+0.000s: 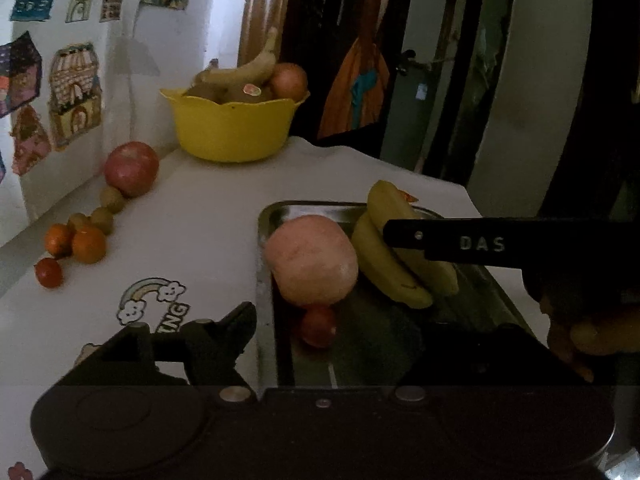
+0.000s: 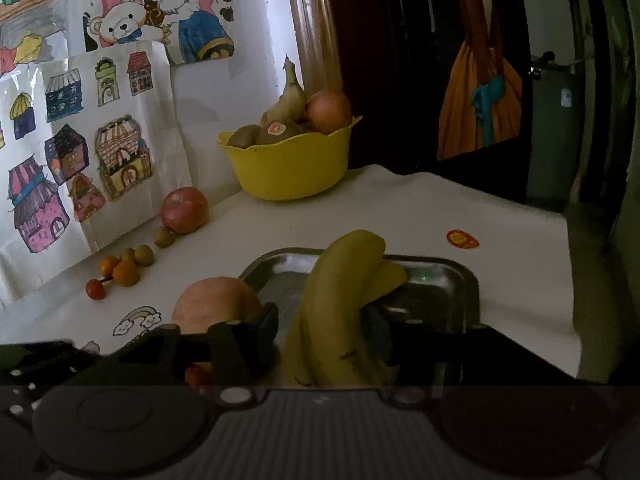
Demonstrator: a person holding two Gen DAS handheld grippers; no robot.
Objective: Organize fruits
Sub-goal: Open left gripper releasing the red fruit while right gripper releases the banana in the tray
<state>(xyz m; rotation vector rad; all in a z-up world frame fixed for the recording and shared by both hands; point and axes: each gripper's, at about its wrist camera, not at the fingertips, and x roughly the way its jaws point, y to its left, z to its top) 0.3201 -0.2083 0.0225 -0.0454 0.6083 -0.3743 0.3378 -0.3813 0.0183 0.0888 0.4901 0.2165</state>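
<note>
White table (image 2: 460, 208), yellow bowl (image 2: 292, 168) behind tray (image 2: 460, 276), bananas (image 2: 340, 304) between right gripper (image 2: 320, 332) jaws, left gripper (image 1: 336, 320) wide.

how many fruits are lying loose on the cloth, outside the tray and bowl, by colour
red apple: 1
small green fruits: 3
small orange fruits: 2
small red fruit: 1
total: 7

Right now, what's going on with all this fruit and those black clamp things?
A person is sorting fruit with a hand-held gripper in each hand. On the metal tray lie a pale apple, a small red fruit and a bunch of bananas. The right hand-held gripper straddles the bananas; the left hand-held gripper stands open over the tray. More fruit waits in the yellow bowl and along the wall.
</note>
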